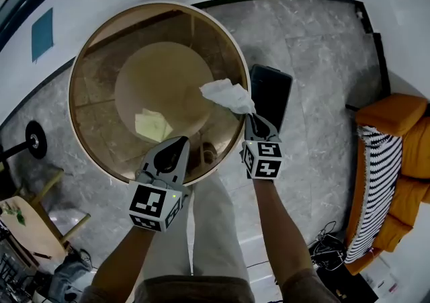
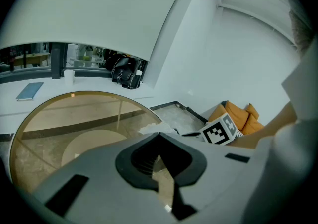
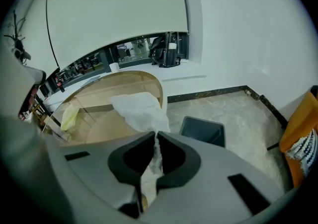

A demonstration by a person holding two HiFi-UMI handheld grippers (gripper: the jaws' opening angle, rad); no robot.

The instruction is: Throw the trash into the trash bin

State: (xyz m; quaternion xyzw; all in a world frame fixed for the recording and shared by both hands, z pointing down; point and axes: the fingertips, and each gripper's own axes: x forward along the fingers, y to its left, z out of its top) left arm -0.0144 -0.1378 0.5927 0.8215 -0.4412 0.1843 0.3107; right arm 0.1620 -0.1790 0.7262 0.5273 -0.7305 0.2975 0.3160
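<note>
No words, numbers or brand names can be read anywhere. The only signs are black-and-white square code patterns, printed on the left gripper's cube (image 1: 156,206) and the right gripper's cube (image 1: 263,159).

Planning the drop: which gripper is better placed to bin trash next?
Right. The right gripper is shut on the white tissue, with the dark bin on the floor just beyond it. The left gripper is shut and empty over the glass table.
</note>
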